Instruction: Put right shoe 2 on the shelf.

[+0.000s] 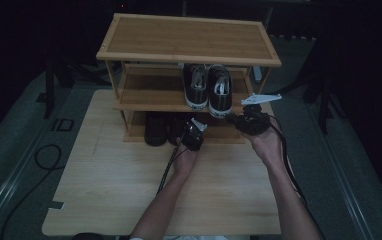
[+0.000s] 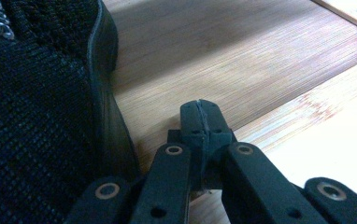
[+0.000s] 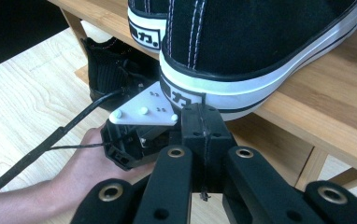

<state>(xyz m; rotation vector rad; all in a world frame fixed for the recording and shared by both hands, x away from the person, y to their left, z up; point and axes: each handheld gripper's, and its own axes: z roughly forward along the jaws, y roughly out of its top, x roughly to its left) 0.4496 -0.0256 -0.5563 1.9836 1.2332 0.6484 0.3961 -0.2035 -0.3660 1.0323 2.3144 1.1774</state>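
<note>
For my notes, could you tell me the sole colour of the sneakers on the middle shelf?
White, on the sneakers; clearest in the right gripper view.

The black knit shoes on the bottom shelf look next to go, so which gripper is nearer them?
Left. The left gripper sits beside the black knit shoes; the right gripper is at the sneakers one shelf up.

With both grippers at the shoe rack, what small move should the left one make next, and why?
Probably open the jaws. The left gripper is shut and empty, its tips over the bottom shelf just beside the black knit shoe. It cannot grasp that shoe until it opens, then edges toward the shoe's side.
</note>
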